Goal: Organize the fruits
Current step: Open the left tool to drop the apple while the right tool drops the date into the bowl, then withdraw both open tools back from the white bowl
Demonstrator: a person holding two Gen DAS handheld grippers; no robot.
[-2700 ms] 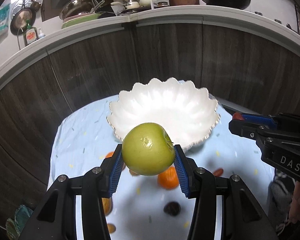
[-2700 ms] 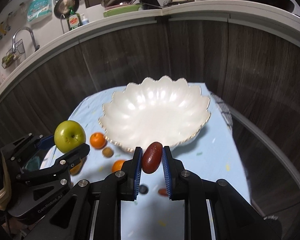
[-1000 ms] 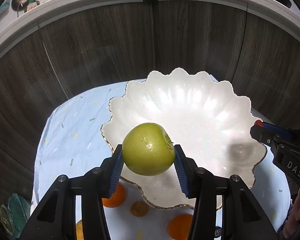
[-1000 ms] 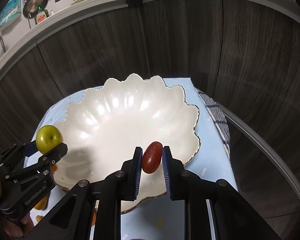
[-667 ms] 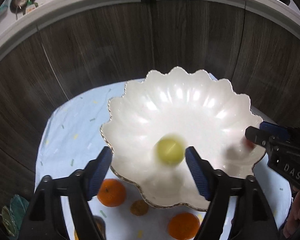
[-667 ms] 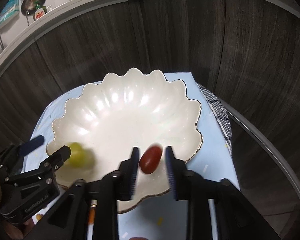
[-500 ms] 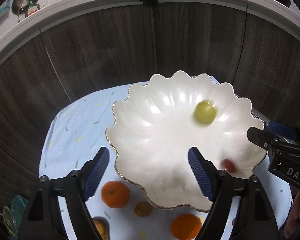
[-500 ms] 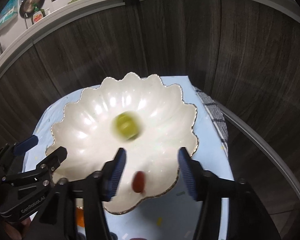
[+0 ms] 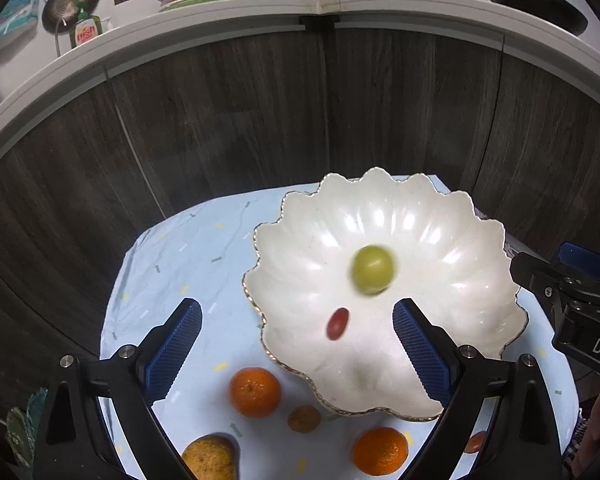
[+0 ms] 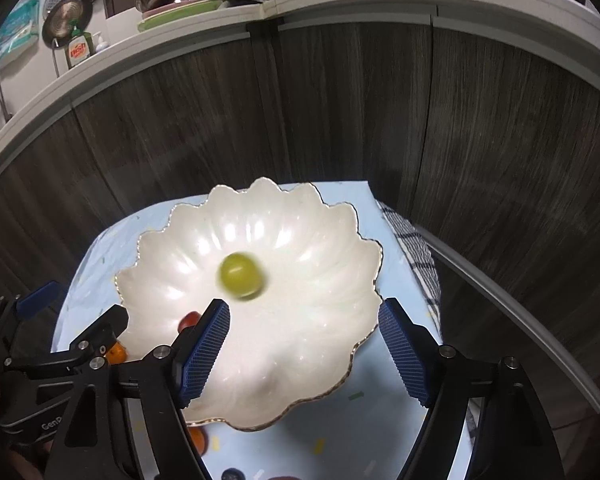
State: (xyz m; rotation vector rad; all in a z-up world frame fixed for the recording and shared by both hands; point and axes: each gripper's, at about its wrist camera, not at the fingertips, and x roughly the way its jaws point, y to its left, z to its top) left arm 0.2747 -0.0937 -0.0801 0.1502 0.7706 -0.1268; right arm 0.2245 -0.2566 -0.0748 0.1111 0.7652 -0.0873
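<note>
Now both tools are over the white scalloped bowl point(image 9: 452, 208) and both sets of jaws are spreading apart with nothing held. The left gripper point(image 9: 296, 344) has its blue pads wide, the gap between them taking in the near-left rim of the bowl and pale blue tablecloth point(image 9: 180, 256). The right gripper point(image 10: 304, 344) shows the same picture: jaws opening, only bowl surface between the pads.

Look inside the bowl: the green apple point(image 9: 372, 269) sits near the middle, smeared with blur, and the small red fruit point(image 9: 337, 323) lies nearer the front-left wall, a date or a tomato perhaps; it is too blurred to call. From the right wrist view that red fruit point(image 10: 189, 321) peeks out just behind the left finger of the right gripper, and the apple point(image 10: 241, 275) shows above it.

Out on the cloth, in front of the bowl, an orange point(image 9: 254, 391) waits beside a small brown fruit point(image 9: 304, 419), a second orange point(image 9: 380, 451) is further right, and a rough yellow-orange fruit point(image 9: 209, 458) is at the bottom edge. Behind the table runs the dark wood-grain panel point(image 9: 236, 120) under a white counter point(image 9: 220, 28).
</note>
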